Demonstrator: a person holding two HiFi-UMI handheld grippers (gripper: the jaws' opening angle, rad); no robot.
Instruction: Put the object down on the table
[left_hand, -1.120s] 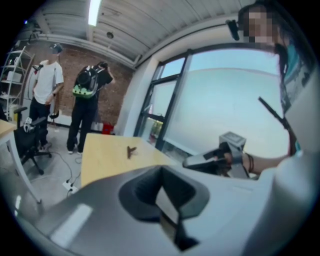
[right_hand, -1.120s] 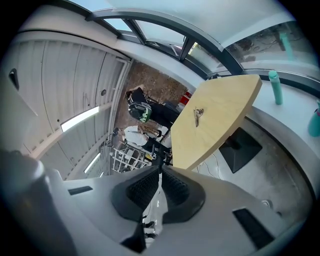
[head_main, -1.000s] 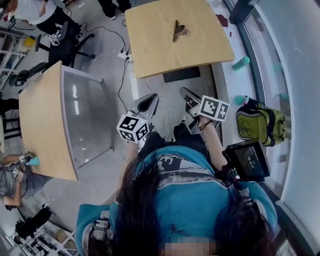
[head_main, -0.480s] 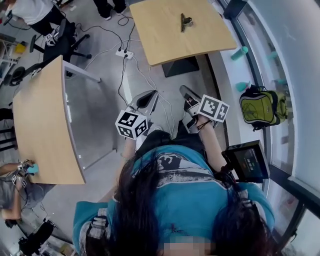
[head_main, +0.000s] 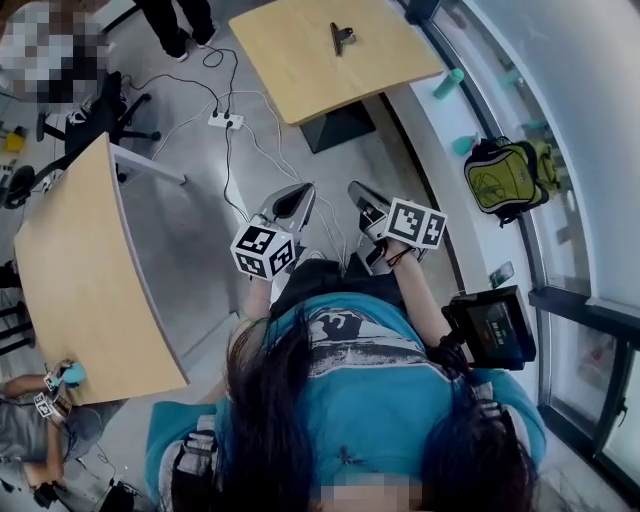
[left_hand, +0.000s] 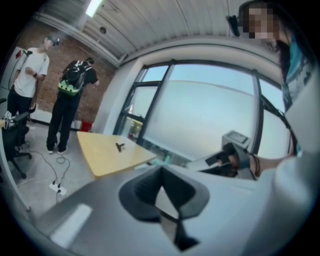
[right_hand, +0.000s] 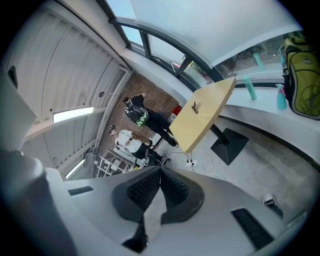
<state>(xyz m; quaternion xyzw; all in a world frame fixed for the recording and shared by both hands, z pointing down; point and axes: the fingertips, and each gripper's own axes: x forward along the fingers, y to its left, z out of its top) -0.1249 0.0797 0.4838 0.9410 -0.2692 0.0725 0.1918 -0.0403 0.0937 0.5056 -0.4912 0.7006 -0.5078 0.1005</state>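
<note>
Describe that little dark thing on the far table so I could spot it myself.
Start at the window wall with the green backpack beside it; just past the backpack stands a light wooden table. On its top lies a small dark clip, the only thing visible on that table and far darker than the pale wood.

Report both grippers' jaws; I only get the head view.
Observer: The right gripper is shut, with nothing between its jaws.
Operator: Now the left one.
Observer: The left gripper is shut and empty as well.
Operator: Describe what stands past the table.
Observer: Beyond the light wooden table with the small dark metal clip on it, a standing person wears a green-and-black backpack.
</note>
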